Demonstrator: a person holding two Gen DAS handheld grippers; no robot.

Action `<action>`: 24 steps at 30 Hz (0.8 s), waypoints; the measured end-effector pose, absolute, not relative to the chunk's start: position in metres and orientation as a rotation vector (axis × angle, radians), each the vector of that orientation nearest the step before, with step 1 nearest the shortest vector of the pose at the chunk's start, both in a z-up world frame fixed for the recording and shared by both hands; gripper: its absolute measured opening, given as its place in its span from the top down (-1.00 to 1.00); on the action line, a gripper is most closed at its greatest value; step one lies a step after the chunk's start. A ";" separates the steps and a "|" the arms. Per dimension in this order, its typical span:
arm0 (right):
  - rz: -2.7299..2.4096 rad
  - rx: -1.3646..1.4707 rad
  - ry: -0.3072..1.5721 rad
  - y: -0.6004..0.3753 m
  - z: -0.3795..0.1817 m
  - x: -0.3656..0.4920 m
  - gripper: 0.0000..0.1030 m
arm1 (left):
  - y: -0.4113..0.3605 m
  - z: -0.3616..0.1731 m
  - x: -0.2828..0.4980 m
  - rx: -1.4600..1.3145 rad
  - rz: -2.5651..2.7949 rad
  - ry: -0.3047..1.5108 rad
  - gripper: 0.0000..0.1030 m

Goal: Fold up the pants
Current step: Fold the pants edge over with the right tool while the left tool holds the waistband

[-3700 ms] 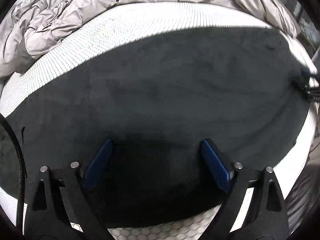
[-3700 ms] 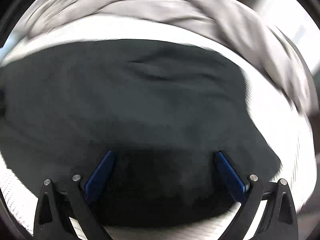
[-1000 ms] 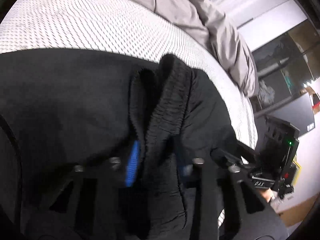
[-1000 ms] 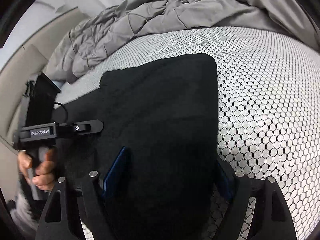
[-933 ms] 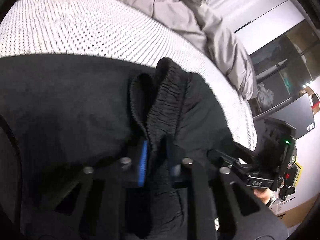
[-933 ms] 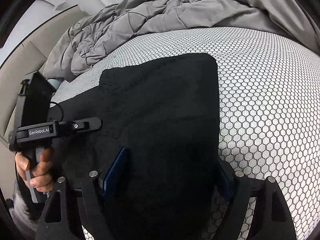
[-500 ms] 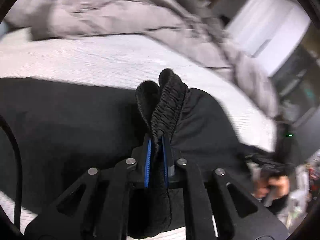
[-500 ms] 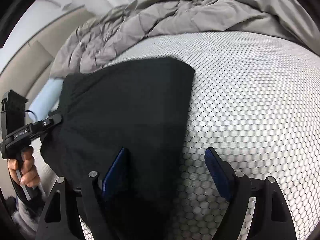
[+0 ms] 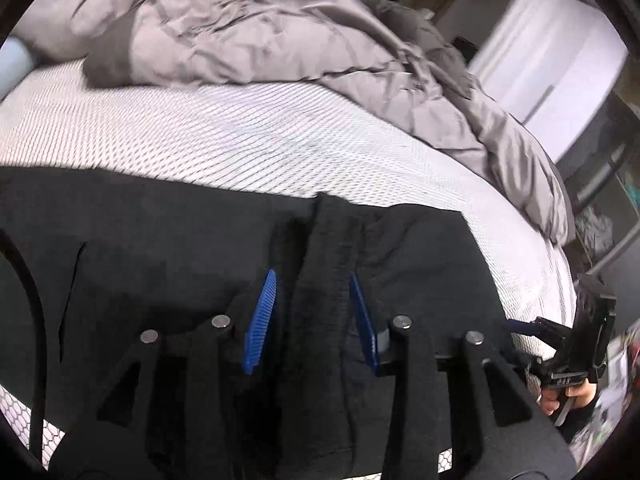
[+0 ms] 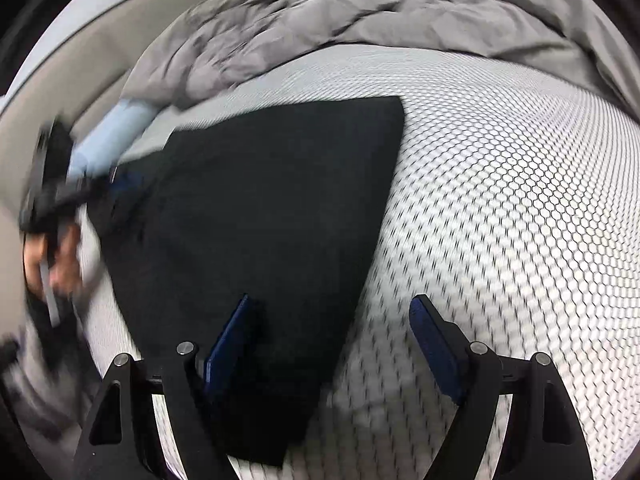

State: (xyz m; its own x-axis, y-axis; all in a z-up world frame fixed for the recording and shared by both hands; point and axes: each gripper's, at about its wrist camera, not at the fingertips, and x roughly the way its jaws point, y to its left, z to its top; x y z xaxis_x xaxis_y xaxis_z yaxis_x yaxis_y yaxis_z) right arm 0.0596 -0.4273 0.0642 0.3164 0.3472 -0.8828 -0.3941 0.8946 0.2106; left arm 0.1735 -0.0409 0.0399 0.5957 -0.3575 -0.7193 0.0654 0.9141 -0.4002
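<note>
Two tongs: left tongs point(image 9: 312, 320) just opened, waistband released yet between pads; right tongs point(image 10: 336, 344) spread, empty.
Pants point(image 10: 272, 208): laid folded on bed point(image 10: 500, 208), beneath both.
Meaning: fold judged placed.

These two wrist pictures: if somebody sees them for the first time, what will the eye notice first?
First the black pants, a big dark shape on the white honeycomb-patterned mattress. Next the blue pads of the left tongs, standing on either side of a ridge of the bunched fabric after just opening. Behind lies the crumpled grey duvet.
</note>
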 end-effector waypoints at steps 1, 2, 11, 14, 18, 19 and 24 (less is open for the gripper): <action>0.504 -0.053 1.154 -0.430 0.064 0.052 -0.59 | -0.048 0.044 0.172 -0.330 -0.260 0.894 0.34; 0.518 -0.052 1.156 -0.433 0.063 0.044 -0.58 | -0.058 0.050 0.169 -0.308 -0.279 0.874 0.31; 0.635 -0.011 1.128 -0.440 0.071 0.019 -0.17 | -0.191 0.052 0.148 -0.148 -0.559 0.931 0.04; 0.642 0.046 1.167 -0.441 0.062 0.027 0.36 | -0.233 0.037 0.132 -0.009 -0.632 0.954 0.03; 0.702 -0.039 1.156 -0.435 0.062 0.010 0.70 | -0.247 0.023 0.124 0.068 -0.597 0.958 0.03; 0.719 -0.069 1.156 -0.435 0.064 0.005 0.70 | -0.246 0.022 0.125 0.045 -0.602 0.964 0.04; 0.669 0.051 1.075 -0.467 0.086 0.016 -0.27 | -0.243 0.031 0.121 -0.058 -0.647 0.944 0.01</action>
